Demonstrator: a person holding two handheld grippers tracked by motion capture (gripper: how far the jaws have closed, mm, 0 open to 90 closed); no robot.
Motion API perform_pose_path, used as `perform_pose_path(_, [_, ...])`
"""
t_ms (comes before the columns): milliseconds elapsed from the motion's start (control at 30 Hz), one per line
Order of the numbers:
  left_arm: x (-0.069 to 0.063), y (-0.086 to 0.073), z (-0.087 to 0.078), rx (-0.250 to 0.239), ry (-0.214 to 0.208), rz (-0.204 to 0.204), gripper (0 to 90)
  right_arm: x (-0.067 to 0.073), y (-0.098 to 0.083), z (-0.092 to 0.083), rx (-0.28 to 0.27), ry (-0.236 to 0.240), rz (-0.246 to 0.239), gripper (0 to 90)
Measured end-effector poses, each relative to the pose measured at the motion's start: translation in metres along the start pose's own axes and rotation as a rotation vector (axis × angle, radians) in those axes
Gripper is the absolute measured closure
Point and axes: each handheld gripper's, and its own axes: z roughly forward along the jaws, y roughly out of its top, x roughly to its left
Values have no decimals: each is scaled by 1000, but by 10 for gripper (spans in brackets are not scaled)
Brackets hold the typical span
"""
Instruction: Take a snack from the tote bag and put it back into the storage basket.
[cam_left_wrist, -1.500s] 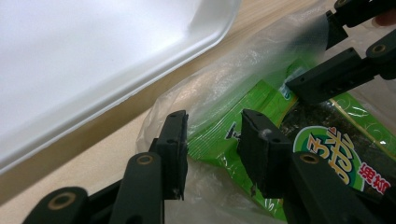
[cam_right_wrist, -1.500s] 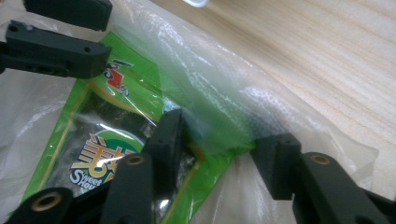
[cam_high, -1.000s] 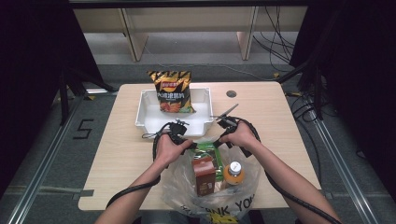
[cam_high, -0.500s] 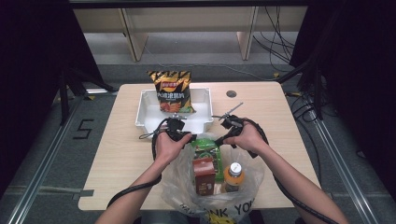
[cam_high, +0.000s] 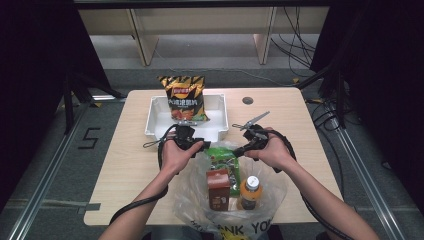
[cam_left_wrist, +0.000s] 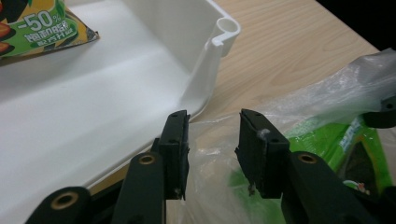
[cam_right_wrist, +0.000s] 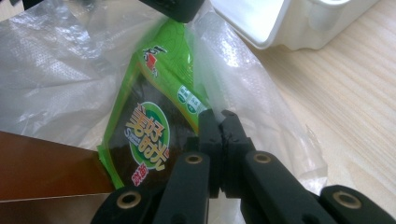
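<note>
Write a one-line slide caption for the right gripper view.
Right gripper shut on the green packet inside the clear bag.

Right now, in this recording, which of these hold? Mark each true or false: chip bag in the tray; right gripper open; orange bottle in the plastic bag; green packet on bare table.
1. The chip bag stands in the white tray. True.
2. The right gripper is open. False: its jaws are shut on the green packet.
3. An orange bottle sits in the plastic bag. True.
4. The green packet lies on bare table. False: it is inside the plastic bag.
</note>
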Motion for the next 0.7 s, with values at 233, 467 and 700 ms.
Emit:
perform_pose_path(233, [3, 2, -15, 22, -50, 30, 524, 0, -7, -7, -43, 16, -4, 900])
perform_pose_path(467, [-3, 4, -19, 36, -96, 74, 489, 6, -7, -14, -79, -10, -24, 900])
perform_pose_path(700, [-11, 15, -33, -40, -129, 90, 479, 10, -9, -20, -119, -13, -49, 900])
